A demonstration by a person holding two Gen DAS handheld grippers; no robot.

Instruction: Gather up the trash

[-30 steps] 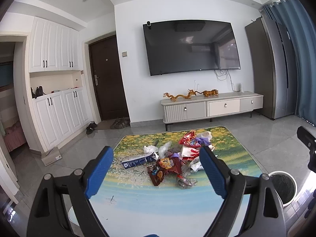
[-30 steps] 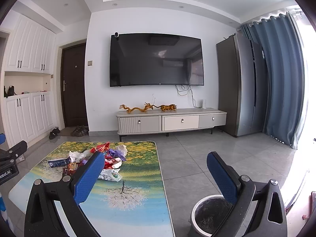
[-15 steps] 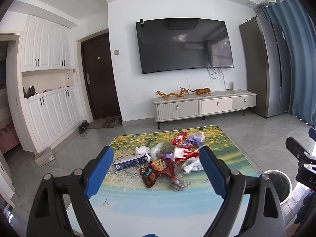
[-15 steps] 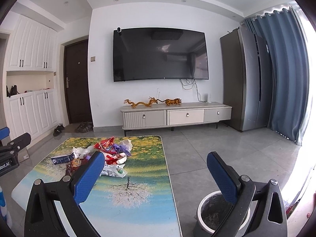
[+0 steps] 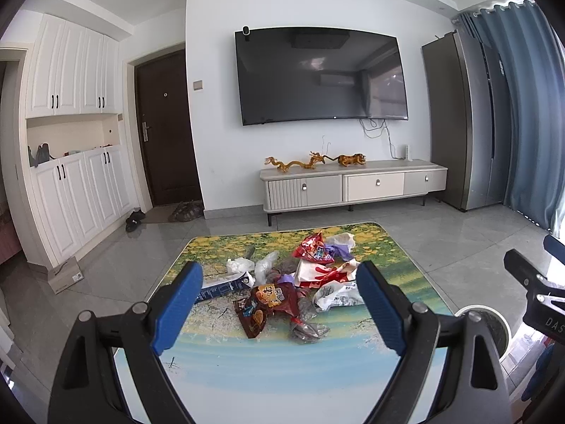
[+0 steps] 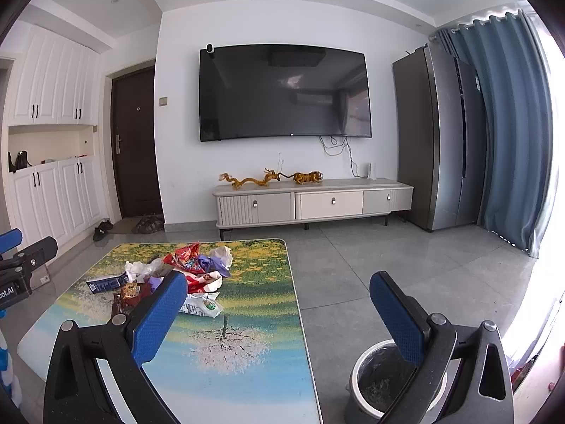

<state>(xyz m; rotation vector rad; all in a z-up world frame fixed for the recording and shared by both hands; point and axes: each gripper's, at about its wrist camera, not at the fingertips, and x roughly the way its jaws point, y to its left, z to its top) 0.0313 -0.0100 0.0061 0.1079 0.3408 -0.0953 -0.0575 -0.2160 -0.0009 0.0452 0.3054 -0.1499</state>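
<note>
Hiding bin [image 6: 367, 385] behind right jaws

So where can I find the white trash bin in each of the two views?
Left wrist view: the white trash bin is at the lower right, on the floor past the table's right edge.
Right wrist view: it is at the bottom, right of centre, behind the hand-held gripper's finger.
Shared landmark: the painted table.

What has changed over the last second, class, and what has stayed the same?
Only the cameras shifted slightly: both views swung a little across the room. The left gripper and right gripper stay open and empty. The trash pile and bin are unmoved.
</note>
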